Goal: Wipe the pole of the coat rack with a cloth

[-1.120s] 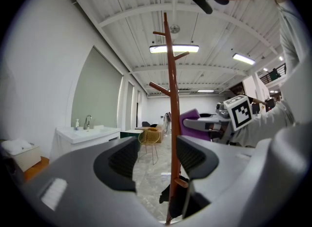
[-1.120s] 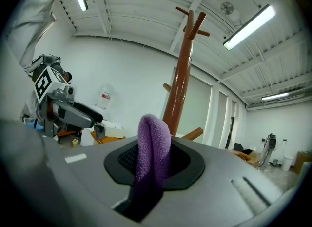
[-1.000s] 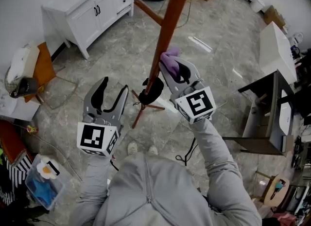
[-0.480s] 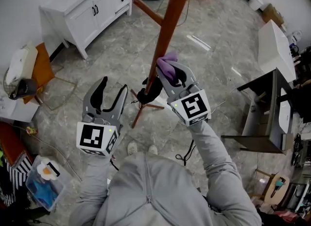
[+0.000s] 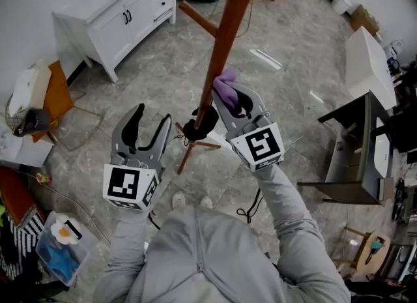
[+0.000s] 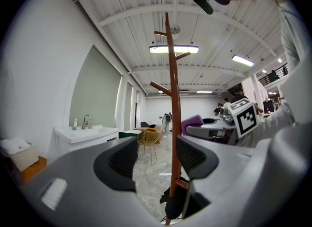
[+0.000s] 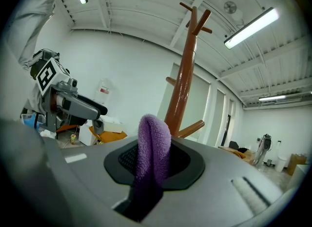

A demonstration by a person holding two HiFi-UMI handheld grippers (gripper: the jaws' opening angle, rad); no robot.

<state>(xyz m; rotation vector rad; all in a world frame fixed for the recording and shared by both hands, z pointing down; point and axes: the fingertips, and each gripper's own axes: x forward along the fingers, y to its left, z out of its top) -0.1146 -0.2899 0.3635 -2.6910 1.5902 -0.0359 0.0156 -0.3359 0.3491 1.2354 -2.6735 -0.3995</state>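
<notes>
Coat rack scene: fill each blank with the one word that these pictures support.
1. The right gripper is shut on a ____ cloth.
2. The left gripper has its jaws ____ and holds nothing.
3. The cloth is beside the coat rack's brown ____.
4. In the head view, the white cabinet is at the upper ____.
Missing words: purple; open; pole; left.

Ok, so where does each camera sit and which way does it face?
Head view: on the person's head, steeply down at the pole, left gripper, right gripper, grey sleeves.
Left gripper view: rides that gripper, looking along its open, empty jaws at the pole.
Right gripper view: rides that gripper, looking upward past the purple cloth its jaws clamp.
Shared: all show the pole.
</notes>
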